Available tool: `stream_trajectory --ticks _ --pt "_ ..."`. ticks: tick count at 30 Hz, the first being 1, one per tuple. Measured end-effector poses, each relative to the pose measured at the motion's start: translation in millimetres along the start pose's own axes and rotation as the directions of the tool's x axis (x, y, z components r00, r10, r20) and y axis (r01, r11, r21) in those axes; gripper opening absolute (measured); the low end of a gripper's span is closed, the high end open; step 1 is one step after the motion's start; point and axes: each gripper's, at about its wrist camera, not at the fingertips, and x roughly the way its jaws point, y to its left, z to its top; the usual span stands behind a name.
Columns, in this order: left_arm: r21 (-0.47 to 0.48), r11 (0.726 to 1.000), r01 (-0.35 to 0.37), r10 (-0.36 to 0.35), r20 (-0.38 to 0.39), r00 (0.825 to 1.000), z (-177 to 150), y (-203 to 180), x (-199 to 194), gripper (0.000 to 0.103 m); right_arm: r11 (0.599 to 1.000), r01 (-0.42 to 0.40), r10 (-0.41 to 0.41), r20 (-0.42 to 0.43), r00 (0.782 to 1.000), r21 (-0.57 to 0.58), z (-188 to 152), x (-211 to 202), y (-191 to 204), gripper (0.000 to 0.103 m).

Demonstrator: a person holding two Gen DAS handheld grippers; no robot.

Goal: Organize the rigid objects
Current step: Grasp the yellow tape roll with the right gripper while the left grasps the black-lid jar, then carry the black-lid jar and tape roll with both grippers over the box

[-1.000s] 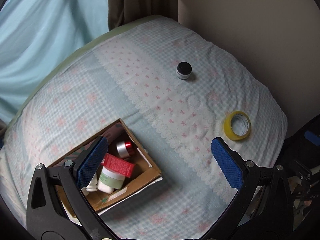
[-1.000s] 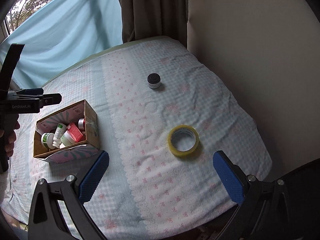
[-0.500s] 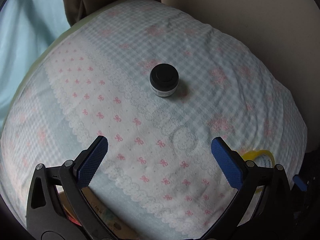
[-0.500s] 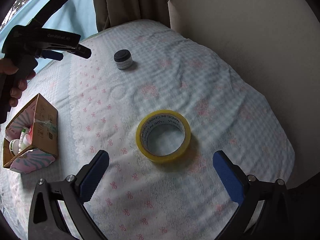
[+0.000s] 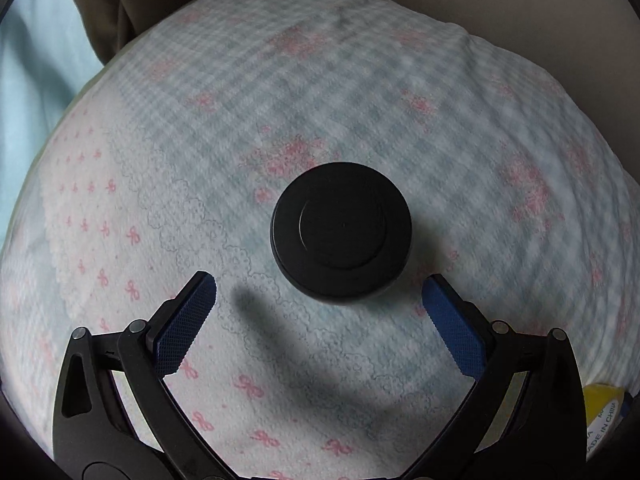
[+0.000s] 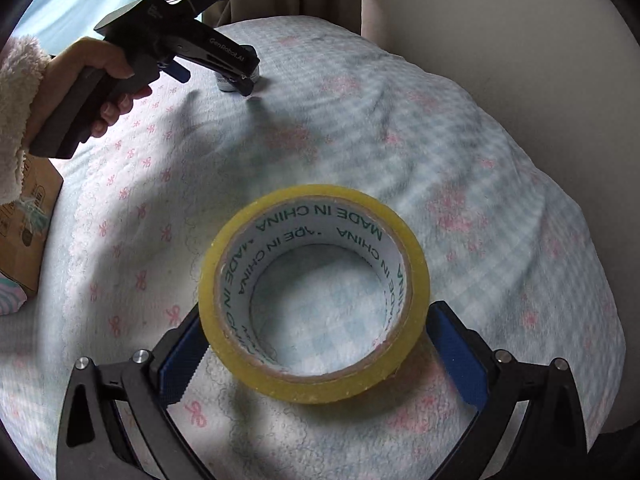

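Around the tape roll [image 6: 314,296], right hand-held gripper [image 6: 314,344] (wide open, untouching).

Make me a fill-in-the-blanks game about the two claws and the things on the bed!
1. The lid of the small jar in front of the left claw is coloured ____.
2. The right claw is open around a yellow roll of ____.
3. Inside the roll it says MADE IN ____.

Missing words: black; tape; CHINA
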Motion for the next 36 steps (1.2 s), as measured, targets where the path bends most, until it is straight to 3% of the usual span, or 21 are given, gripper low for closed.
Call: stream_trajectory --ticks 6,10,14,25,30,36 --pt "0.006 1.000 0.009 -0.009 0.019 1.000 14 0 7 0.083 0.999 -0.020 0.021 0.007 1.000 -0.044 10 6 2 0.103" --pt "0.020 0.999 0.029 -0.030 0.024 0.999 19 -4 6 0.054 0.995 -0.029 0.028 -0.010 1.000 -0.098 17 8 8 0.097" --pt "0.052 0.999 -0.006 0.004 0.026 1.000 18 -14 2 0.054 0.994 -0.050 0.047 -0.030 0.998 -0.101 20 9 5 0.096" --pt "0.050 0.999 0.009 -0.012 0.061 0.998 16 -18 -32 0.053 0.995 -0.039 0.037 -0.020 0.999 -0.095 28 -1 2 0.096" --pt "0.021 1.000 0.012 -0.014 0.093 0.996 14 -11 -73 0.053 0.997 -0.019 0.020 0.011 1.000 -0.080 37 -27 -3 0.096" --pt "-0.040 0.999 0.014 -0.007 0.155 0.988 8 10 -150 0.053 0.996 0.005 0.002 0.067 0.998 -0.094 56 -80 -4 0.096"
